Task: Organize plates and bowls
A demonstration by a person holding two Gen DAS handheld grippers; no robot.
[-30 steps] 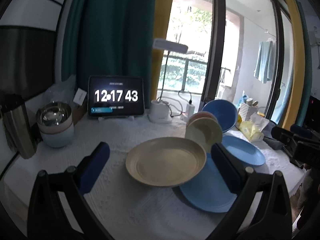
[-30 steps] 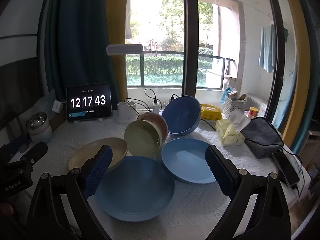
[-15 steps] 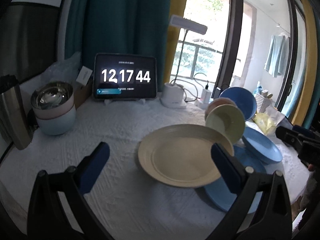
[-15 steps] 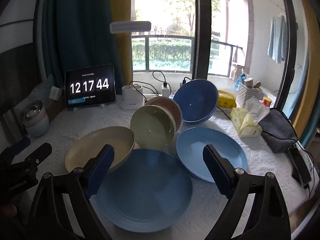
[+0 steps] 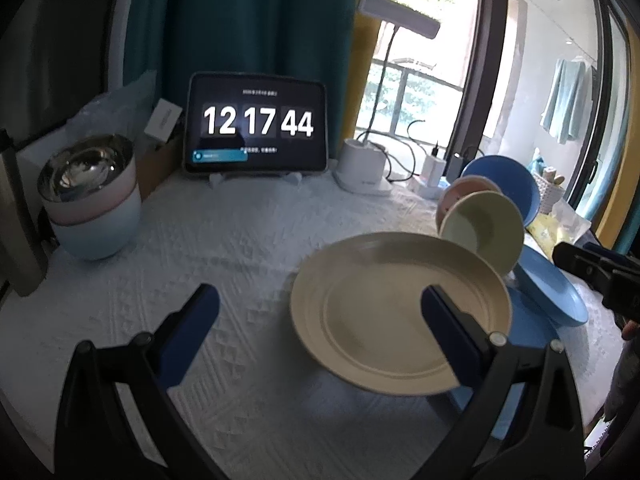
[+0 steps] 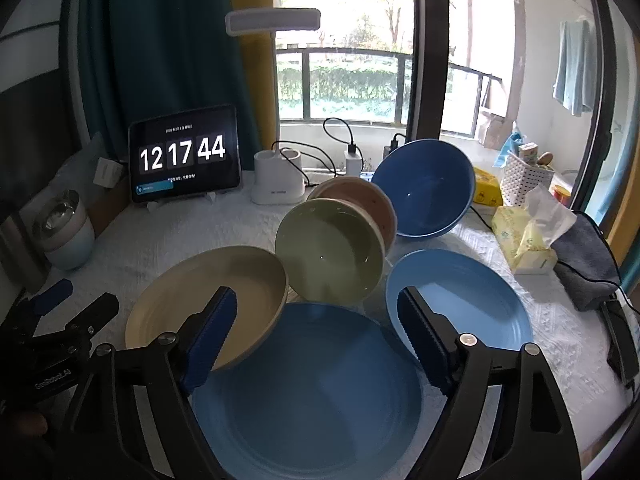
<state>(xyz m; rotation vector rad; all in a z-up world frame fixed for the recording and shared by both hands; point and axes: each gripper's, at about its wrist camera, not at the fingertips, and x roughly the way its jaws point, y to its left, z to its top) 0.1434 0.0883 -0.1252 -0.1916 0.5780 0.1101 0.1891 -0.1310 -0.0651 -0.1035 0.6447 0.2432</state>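
Observation:
A cream plate point(image 5: 384, 312) rests tilted, its right edge on a big blue plate point(image 6: 312, 392). My left gripper point(image 5: 319, 293) is open above the cream plate's left part, and I see no contact. My right gripper point(image 6: 316, 296) hovers over the big blue plate's far rim; its jaws are closing with nothing pressed between them. Behind, a green bowl point(image 6: 332, 252), a pink bowl point(image 6: 372, 200) and a dark blue bowl point(image 6: 428, 188) lean on edge in a row. A light blue plate point(image 6: 460, 300) lies flat to the right.
Stacked bowls topped by a steel bowl point(image 5: 88, 200) stand at the far left. A tablet clock point(image 5: 256, 128) and a lamp base point(image 6: 278, 180) are at the back. A tissue pack point(image 6: 524, 240), grey cloth point(image 6: 584, 264) and phone point(image 6: 620, 340) are at the right.
Both grippers have come forward and lower toward the plates, which now look larger. The right gripper's jaws have narrowed. No dish has moved.

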